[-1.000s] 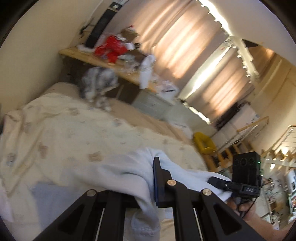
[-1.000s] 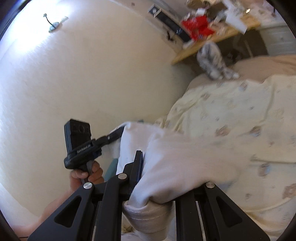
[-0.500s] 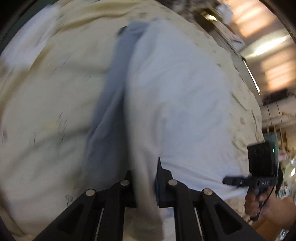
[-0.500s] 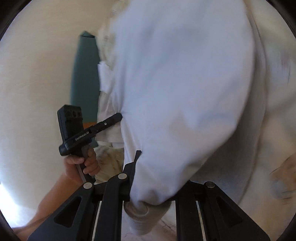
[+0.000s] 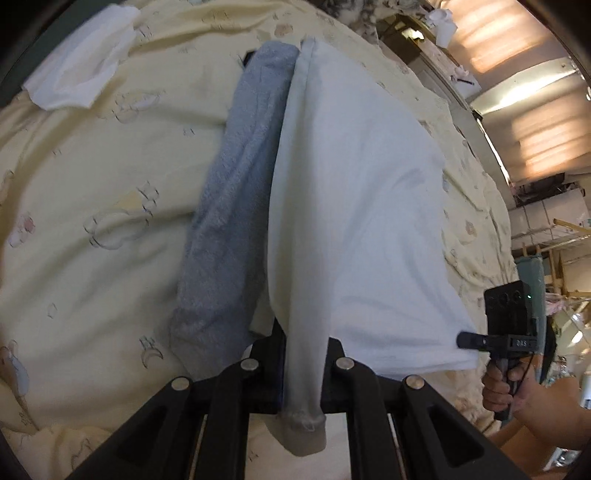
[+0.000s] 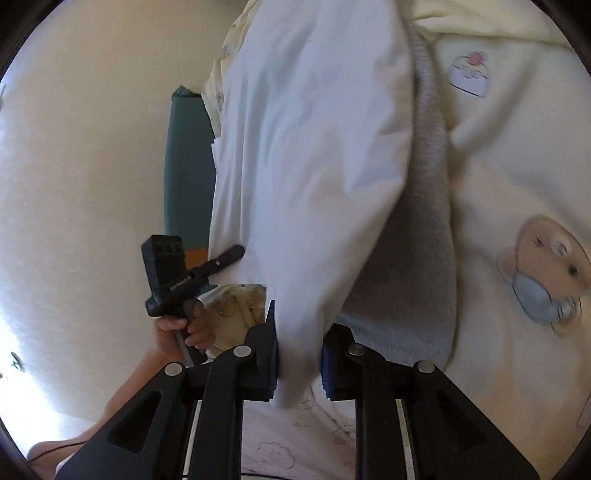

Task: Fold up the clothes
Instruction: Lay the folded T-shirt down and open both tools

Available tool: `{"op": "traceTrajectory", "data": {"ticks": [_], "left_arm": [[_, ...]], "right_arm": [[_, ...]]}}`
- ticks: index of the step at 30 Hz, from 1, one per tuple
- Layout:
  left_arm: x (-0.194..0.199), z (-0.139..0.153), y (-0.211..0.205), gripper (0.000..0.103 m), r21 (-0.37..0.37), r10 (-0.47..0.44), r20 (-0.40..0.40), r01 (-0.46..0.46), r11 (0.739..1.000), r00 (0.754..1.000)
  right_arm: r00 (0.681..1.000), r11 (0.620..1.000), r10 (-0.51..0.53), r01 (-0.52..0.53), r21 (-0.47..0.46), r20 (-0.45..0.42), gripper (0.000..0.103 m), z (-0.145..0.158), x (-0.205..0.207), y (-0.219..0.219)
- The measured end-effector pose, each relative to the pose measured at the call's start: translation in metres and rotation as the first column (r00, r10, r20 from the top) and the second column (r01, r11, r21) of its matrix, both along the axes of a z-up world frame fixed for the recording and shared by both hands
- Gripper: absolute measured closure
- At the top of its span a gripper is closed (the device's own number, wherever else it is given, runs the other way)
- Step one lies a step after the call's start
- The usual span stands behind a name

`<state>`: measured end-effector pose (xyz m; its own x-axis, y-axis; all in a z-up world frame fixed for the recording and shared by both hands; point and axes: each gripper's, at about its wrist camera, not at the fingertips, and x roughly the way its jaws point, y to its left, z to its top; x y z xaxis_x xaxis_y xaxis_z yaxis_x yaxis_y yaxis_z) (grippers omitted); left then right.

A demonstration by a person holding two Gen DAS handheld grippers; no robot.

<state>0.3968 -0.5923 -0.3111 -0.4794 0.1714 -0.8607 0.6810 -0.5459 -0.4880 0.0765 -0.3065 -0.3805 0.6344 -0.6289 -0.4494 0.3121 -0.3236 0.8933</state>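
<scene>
A pale white garment [image 5: 362, 206] lies stretched over the cream bedspread [image 5: 110, 184], its near edge lifted. My left gripper [image 5: 303, 354] is shut on its near left edge, with a cuffed end hanging between the jaws. My right gripper [image 6: 299, 354] is shut on the near right corner of the same garment [image 6: 314, 147]. Each gripper shows in the other's view: the right one [image 5: 469, 338] and the left one [image 6: 232, 254]. A grey-blue towel-like cloth [image 5: 236, 192] lies under the garment's left side and also shows in the right wrist view [image 6: 428, 240].
A folded white cloth [image 5: 81, 66] lies at the bed's far left. A cluttered shelf [image 5: 417, 33] and curtained window stand beyond the bed. In the right wrist view a cream wall [image 6: 92, 147] and a teal board [image 6: 188, 166] flank the bed.
Both grippers have swung down from facing the room to facing the bed, carrying the garment with them. It now lies spread over the bedspread, and the blur has settled.
</scene>
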Motion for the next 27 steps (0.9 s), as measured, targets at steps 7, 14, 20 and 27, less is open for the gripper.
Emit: {"op": "traceTrajectory", "data": {"ticks": [7,14,20,27], "left_arm": [[0.026,0.011,-0.019,0.081,-0.063,0.164,0.108,-0.158,0.985,0.981],[0.024,0.047,-0.023,0.075,-0.243,0.228,0.138,-0.19,0.951,0.964],[-0.072,0.036,0.004,0.075,-0.216,-0.076,0.067,0.089,0.972,0.995],[-0.12,-0.02,0.011,0.091,-0.099,-0.172,0.133,0.186,0.978,0.976]], "right_arm": [[0.988,0.985,0.054,-0.028,0.171,-0.147,0.083,-0.023,-0.009,0.029],[0.943,0.997,-0.044,0.064,0.051,-0.329,0.082,0.019,-0.057,0.056],[0.766,0.988,0.149,-0.143,0.059,-0.626,0.085,0.066,-0.044,-0.039],[0.61,0.891,0.446,-0.369,0.263,-0.655,0.085,0.02,0.041,-0.118]]}}
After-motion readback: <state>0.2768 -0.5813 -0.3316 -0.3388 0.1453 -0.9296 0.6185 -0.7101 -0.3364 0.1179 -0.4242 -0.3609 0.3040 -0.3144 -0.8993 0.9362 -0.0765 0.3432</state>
